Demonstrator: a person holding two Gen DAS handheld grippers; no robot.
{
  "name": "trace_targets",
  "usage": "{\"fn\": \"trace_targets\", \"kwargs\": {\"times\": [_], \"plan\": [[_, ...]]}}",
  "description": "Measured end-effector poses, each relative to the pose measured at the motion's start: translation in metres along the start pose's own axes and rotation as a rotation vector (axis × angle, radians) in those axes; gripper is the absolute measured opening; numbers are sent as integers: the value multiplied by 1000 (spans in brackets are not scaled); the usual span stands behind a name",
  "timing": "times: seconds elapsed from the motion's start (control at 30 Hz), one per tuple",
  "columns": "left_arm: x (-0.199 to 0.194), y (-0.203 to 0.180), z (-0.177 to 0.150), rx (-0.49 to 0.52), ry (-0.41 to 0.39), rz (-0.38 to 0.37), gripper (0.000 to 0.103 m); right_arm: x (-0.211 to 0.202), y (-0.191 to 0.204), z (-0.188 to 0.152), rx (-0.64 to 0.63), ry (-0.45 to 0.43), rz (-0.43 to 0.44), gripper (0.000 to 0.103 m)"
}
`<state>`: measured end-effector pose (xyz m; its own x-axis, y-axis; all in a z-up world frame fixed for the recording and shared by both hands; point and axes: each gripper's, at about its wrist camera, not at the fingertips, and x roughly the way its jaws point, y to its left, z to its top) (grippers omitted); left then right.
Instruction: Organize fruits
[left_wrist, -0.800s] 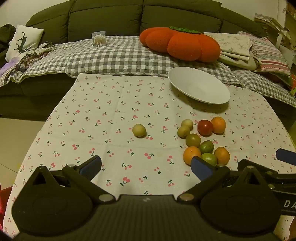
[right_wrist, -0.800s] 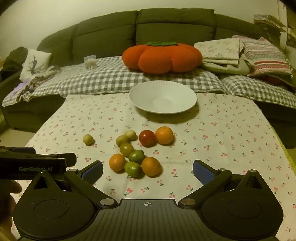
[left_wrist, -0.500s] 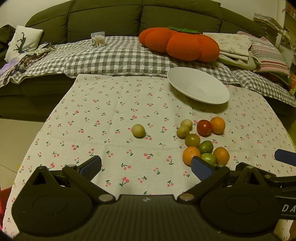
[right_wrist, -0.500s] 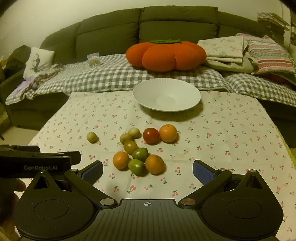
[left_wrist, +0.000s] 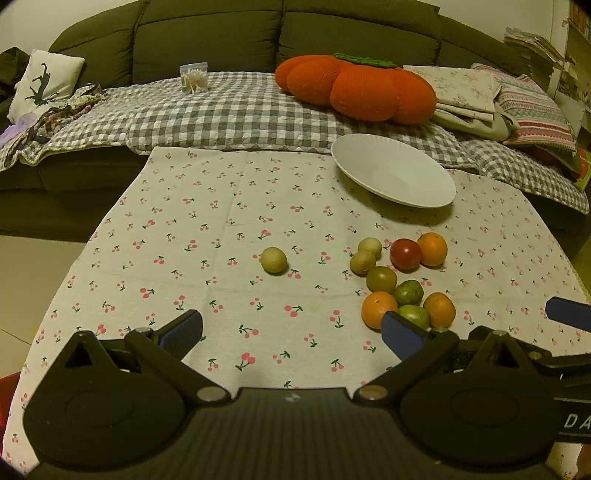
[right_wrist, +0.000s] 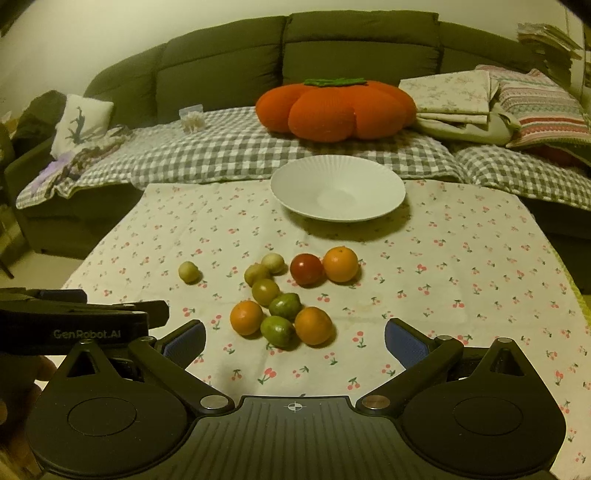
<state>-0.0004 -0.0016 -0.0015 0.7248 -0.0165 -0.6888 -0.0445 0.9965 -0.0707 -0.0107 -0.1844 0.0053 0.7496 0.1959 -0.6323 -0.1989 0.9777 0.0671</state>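
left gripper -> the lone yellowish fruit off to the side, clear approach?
Probably yes. The left gripper is open and the lone yellowish fruit sits almost straight ahead on the cloth, apart from the fruit cluster, with nothing between.

My left wrist camera looks forward from low over the near edge of the tablecloth (left_wrist: 236, 221) toward the sofa (left_wrist: 280, 33), sitting left of the fruit cluster (left_wrist: 402, 284). My right wrist camera faces the same way from just to the right, with the cluster (right_wrist: 284, 302) nearly centred. Both share the white plate (right_wrist: 338, 192), the pumpkin cushion (right_wrist: 336, 110) and the sofa.
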Motion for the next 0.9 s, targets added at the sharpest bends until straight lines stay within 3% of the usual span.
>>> {"fn": "trace_targets", "kwargs": {"times": [0.43, 0.9], "plan": [[5, 3, 0, 0, 25, 9, 102, 1, -6, 2, -2, -14, 1, 103], [39, 23, 16, -43, 76, 46, 101, 32, -25, 17, 0, 54, 25, 102]]}}
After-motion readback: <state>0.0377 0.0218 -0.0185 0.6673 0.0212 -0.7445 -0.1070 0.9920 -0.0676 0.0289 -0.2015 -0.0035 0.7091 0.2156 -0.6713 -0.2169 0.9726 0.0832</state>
